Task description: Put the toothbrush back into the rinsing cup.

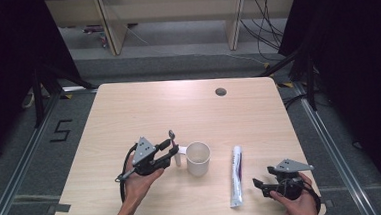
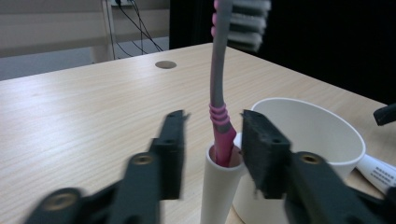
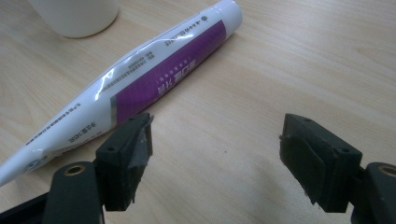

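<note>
Left gripper (image 2: 212,140) released, jaws either side of the grey-and-pink toothbrush (image 2: 218,93) standing in the white cup's (image 2: 308,126) side tube. Right gripper (image 3: 215,154) released beside the white-and-purple toothpaste tube (image 3: 154,79) on the surface.

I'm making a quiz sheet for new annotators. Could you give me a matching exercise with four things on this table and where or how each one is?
Things:
1. toothbrush
2. toothpaste tube
3. cup
4. right hand-held gripper

States:
A. lying flat on the table
B. jaws open over bare table, beside the tube
C. standing upright in a narrow white holder
D. white, open at the top, between holder and tube

Pairs: 1-C, 2-A, 3-D, 4-B
</note>
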Demonstrator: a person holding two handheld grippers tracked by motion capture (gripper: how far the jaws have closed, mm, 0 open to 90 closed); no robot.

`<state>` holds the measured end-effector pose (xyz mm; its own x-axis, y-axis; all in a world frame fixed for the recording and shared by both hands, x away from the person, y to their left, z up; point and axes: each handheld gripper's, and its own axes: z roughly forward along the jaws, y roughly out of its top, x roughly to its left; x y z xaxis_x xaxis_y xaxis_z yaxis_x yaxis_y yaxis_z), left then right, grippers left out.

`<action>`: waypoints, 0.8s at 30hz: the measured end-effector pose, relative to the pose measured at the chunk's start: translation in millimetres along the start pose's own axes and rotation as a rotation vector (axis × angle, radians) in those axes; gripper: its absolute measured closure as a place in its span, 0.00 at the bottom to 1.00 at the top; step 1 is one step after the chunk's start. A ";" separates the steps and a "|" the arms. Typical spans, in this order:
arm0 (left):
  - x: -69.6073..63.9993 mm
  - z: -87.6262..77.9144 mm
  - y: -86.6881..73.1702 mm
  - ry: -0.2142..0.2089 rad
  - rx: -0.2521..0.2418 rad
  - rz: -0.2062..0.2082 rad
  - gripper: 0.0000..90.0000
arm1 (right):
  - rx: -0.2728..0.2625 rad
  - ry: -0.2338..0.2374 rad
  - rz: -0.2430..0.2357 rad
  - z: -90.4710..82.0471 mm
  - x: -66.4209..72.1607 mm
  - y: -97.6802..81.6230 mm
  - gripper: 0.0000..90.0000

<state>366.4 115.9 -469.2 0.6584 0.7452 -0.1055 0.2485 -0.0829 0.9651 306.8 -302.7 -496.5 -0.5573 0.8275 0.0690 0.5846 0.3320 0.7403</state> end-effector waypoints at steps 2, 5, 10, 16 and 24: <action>0.2 -2.6 1.6 -0.002 0.005 -0.005 0.58 | 0.004 0.002 0.006 0.0 0.2 -0.1 0.29; -0.5 -5.6 2.6 0.002 0.011 -0.006 0.51 | 0.002 0.000 0.004 -0.3 0.3 0.2 0.29; -2.6 -12.6 3.2 0.011 0.038 -0.005 0.40 | 0.000 -0.004 0.002 -0.6 0.1 0.2 0.29; -4.4 -24.3 2.7 0.009 0.054 -0.007 0.36 | -0.002 -0.002 0.006 -0.2 0.2 0.2 0.29; -5.0 -43.9 -4.1 -0.003 0.086 -0.011 0.34 | -0.004 0.003 0.007 0.0 0.0 0.2 0.29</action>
<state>330.9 141.6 -462.1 0.6573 0.7445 -0.1168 0.3154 -0.1311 0.9398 306.9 -302.6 -496.3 -0.5549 0.8285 0.0756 0.5861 0.3248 0.7423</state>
